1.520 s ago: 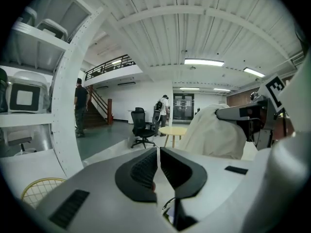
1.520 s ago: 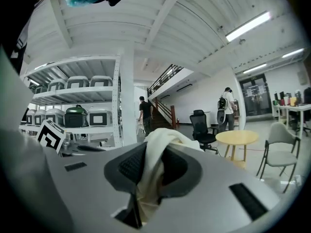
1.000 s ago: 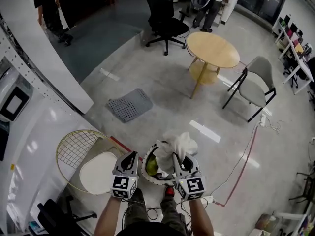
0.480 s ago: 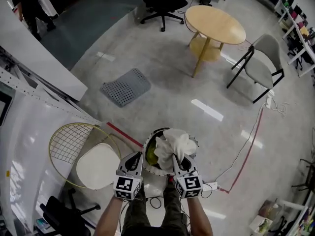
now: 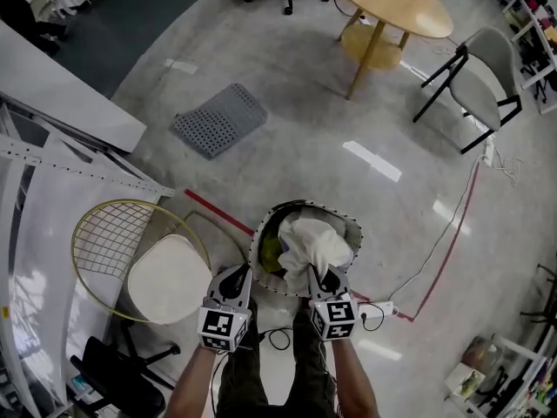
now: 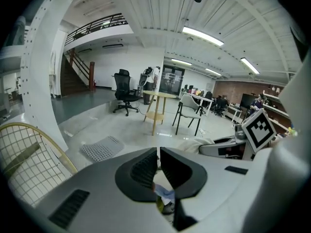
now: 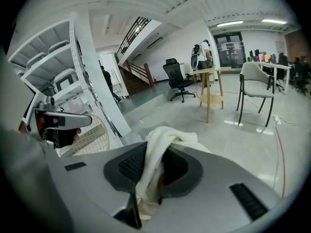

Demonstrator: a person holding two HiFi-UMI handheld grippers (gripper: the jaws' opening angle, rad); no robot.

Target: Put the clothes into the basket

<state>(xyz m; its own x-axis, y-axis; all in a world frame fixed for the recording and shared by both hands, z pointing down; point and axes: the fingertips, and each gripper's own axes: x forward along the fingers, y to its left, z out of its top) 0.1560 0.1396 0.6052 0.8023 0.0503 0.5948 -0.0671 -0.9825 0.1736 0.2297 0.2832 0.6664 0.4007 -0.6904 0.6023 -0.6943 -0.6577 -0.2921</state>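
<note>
So the right tongs [image 5: 324, 279] were clamped on the crumpled white cloth [image 5: 318, 242], which hung just ahead over the round dark-rimmed basket [image 5: 258, 238]. The left tongs [image 5: 235, 279] were shut and empty beside it.

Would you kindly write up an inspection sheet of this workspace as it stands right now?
Surface: grey polished floor with a red line across it.
Job's things: white cloth over the opening of the basket; a yellow-green item inside.
Clutter: grey perforated mat; wire hoop rack; white round seat.
Grippers: left gripper shut, empty; right gripper shut on the white cloth.
Cables: white cable leading to a power strip.
Surroundings: round wooden table; grey chair.
</note>
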